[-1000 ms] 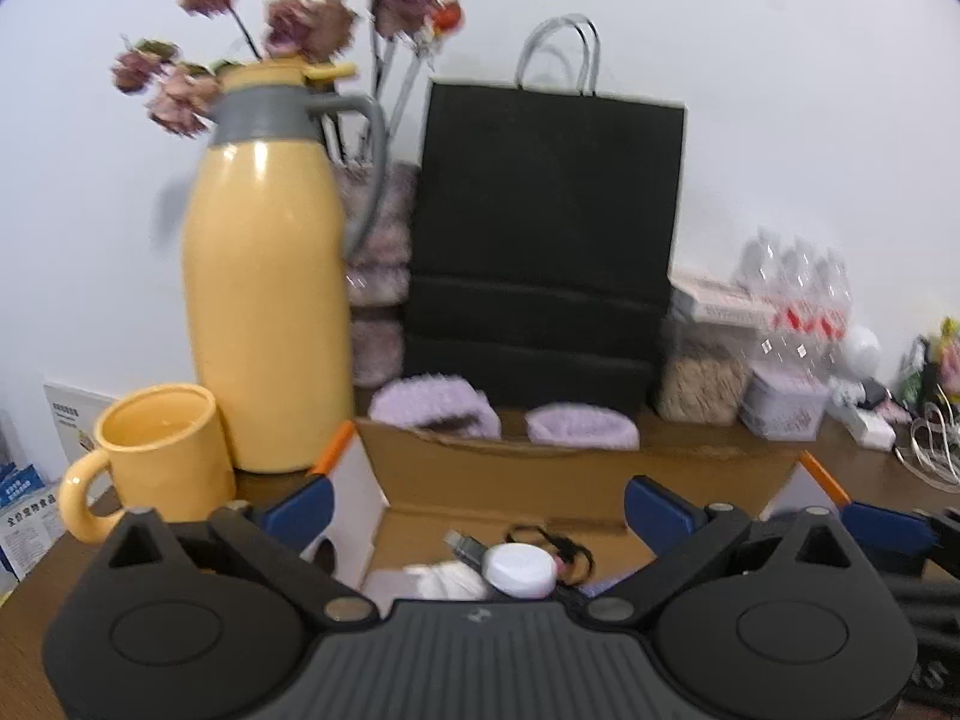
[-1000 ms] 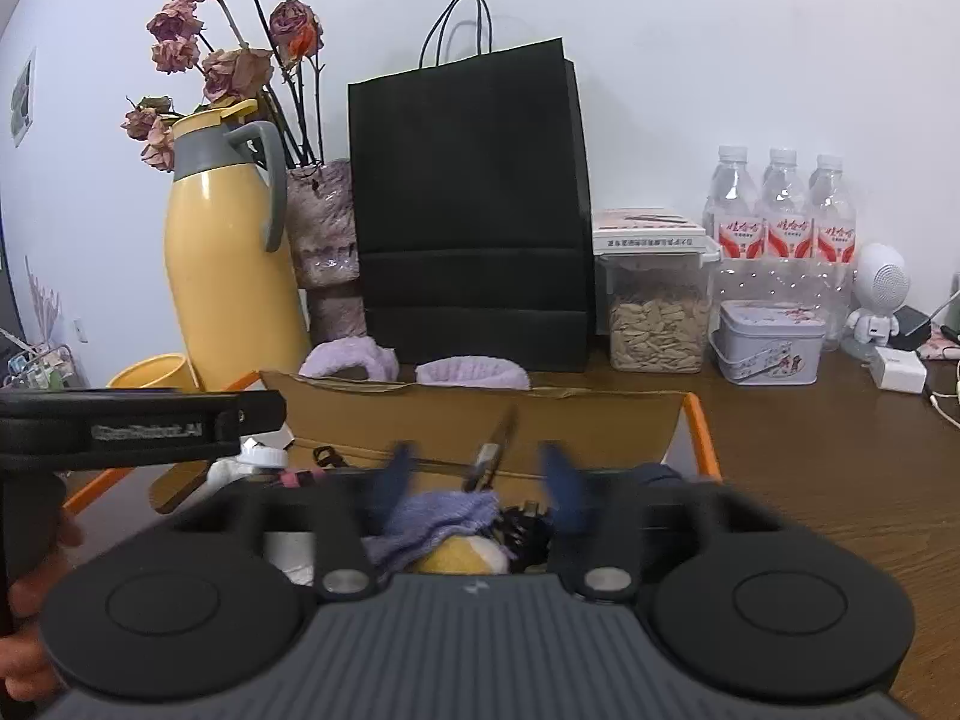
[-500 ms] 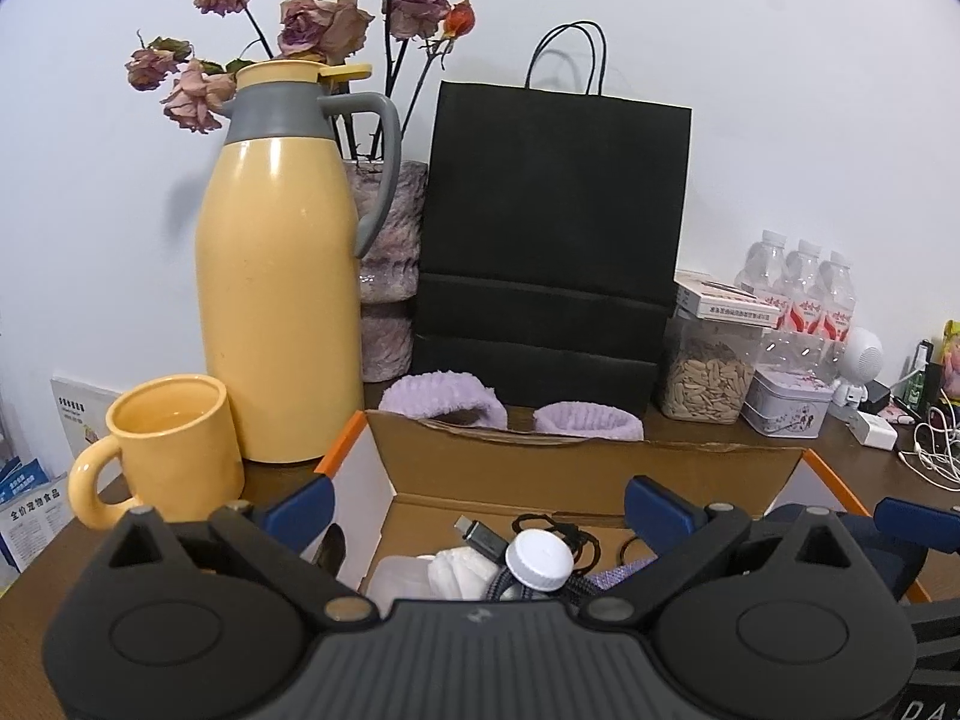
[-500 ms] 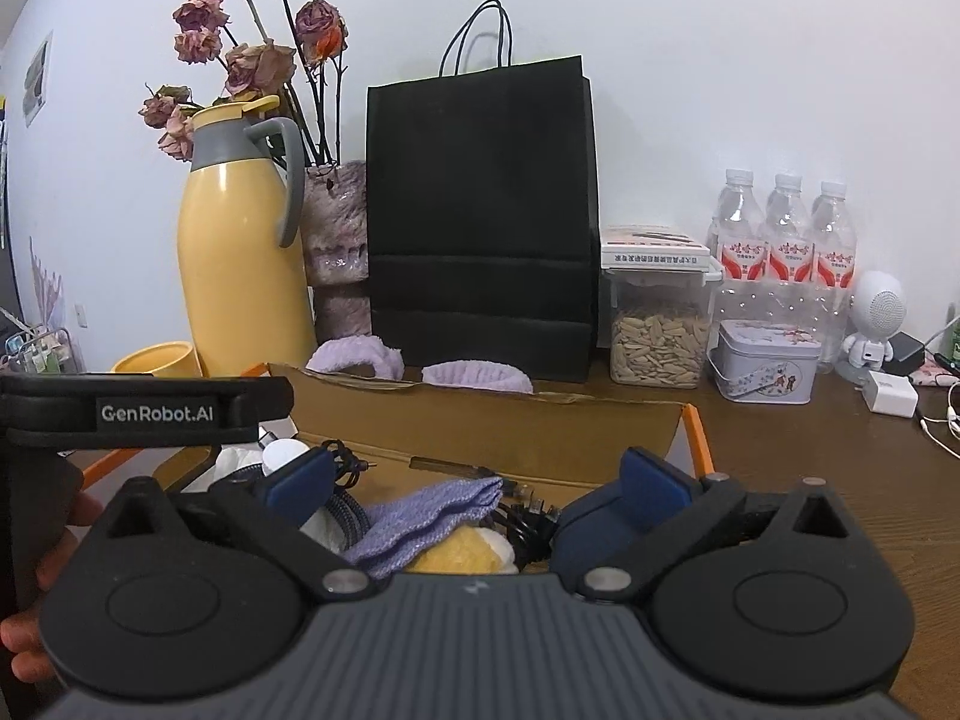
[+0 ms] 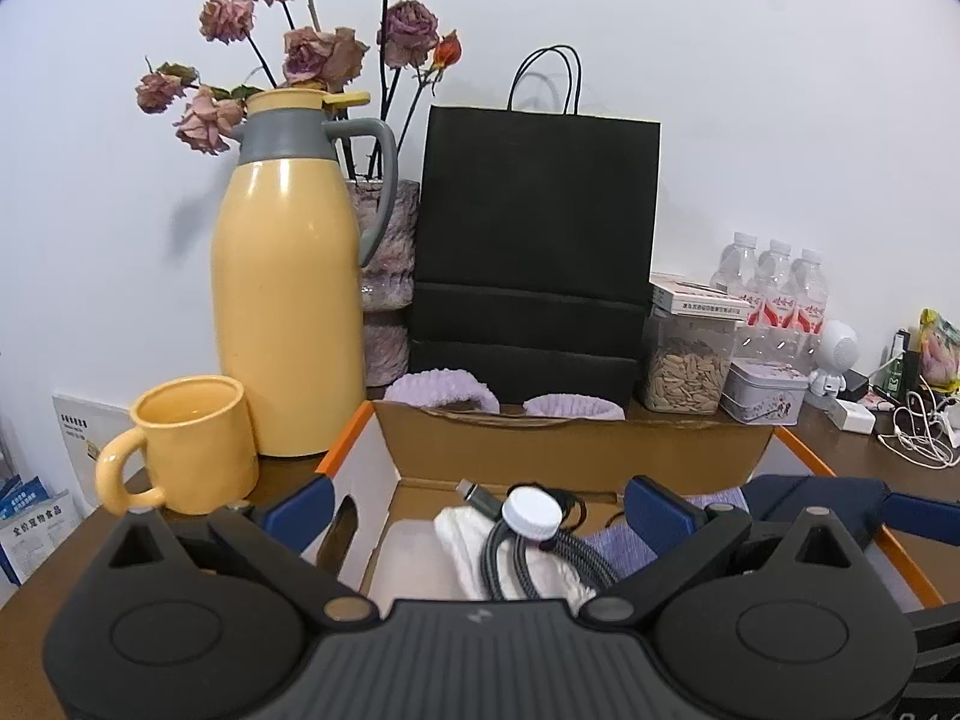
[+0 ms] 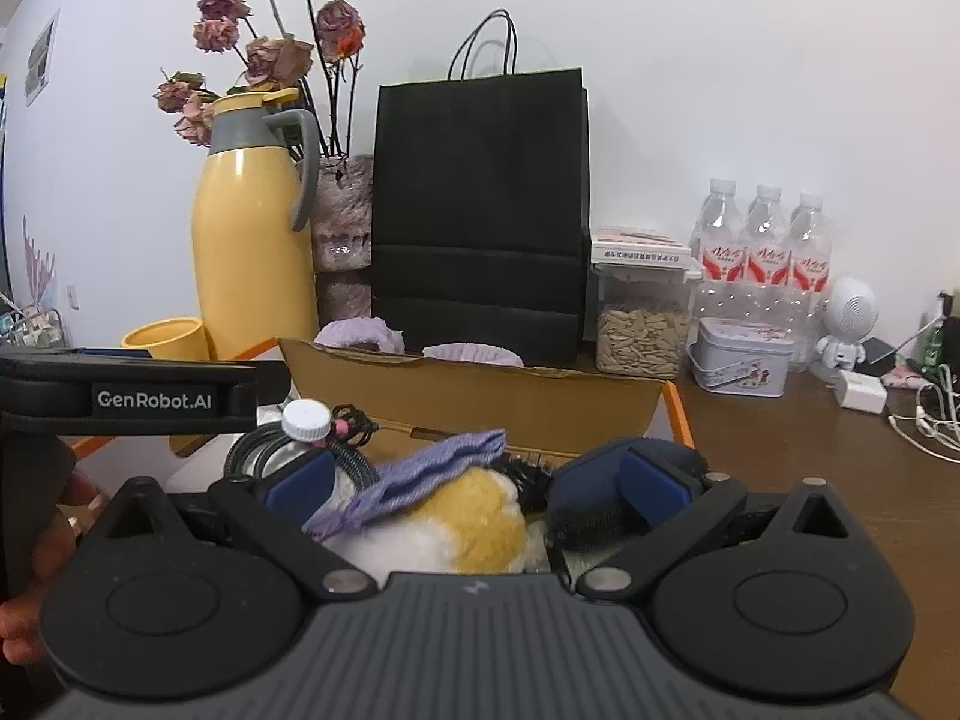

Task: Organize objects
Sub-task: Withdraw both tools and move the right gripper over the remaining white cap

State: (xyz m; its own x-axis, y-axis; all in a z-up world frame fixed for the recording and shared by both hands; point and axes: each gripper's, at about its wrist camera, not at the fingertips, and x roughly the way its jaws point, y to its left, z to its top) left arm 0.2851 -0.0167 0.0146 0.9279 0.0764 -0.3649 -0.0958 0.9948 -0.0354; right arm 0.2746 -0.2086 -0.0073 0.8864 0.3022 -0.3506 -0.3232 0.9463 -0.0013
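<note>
1. Left wrist view: the left tongs hang wide and empty over the open cardboard box, lower centre, closer than a second ago; a white-capped bottle lies on a coiled grey braided cable.
2. Right wrist view: the right tongs, shut a second ago, now gape above a lilac knitted cloth and yellow-and-white plush toy, likely just released into the box; only here is the black bristle brush visible.

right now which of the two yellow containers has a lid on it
The tall yellow jug, which has a grey collar, a grey handle and a closed yellow lid on top. The short yellow mug beside it is open at the top.
</note>
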